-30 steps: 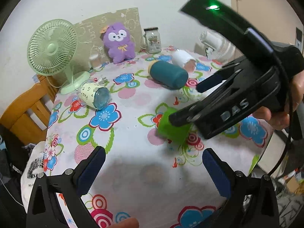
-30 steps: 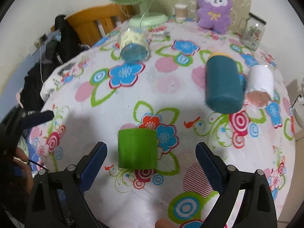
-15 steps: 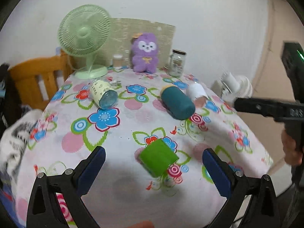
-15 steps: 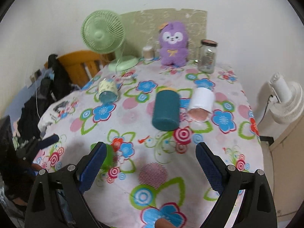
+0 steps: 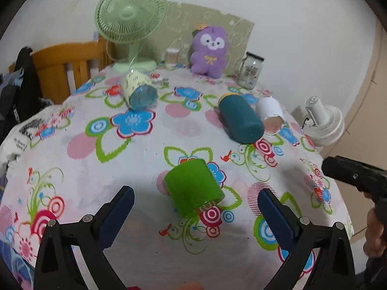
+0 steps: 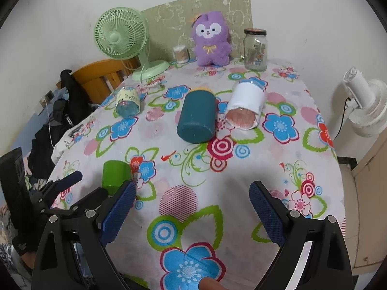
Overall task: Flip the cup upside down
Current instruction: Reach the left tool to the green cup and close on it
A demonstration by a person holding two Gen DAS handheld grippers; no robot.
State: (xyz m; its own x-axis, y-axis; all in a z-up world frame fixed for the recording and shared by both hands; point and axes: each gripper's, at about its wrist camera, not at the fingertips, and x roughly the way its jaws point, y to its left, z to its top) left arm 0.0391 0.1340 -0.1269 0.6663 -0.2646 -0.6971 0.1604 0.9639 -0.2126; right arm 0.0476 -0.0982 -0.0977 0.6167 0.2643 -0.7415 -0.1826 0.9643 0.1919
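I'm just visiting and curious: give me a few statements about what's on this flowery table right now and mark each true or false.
1. The green cup is gripped by a tool. False: it stands free on the tablecloth, ahead of the open left gripper.
2. The teal bottle lies on its side. True.
3. The white cup lies left of the teal bottle. False: it lies to its right.
4. A purple plush toy sits near the wall. True.
5. The right gripper has its jaws open and empty. True.
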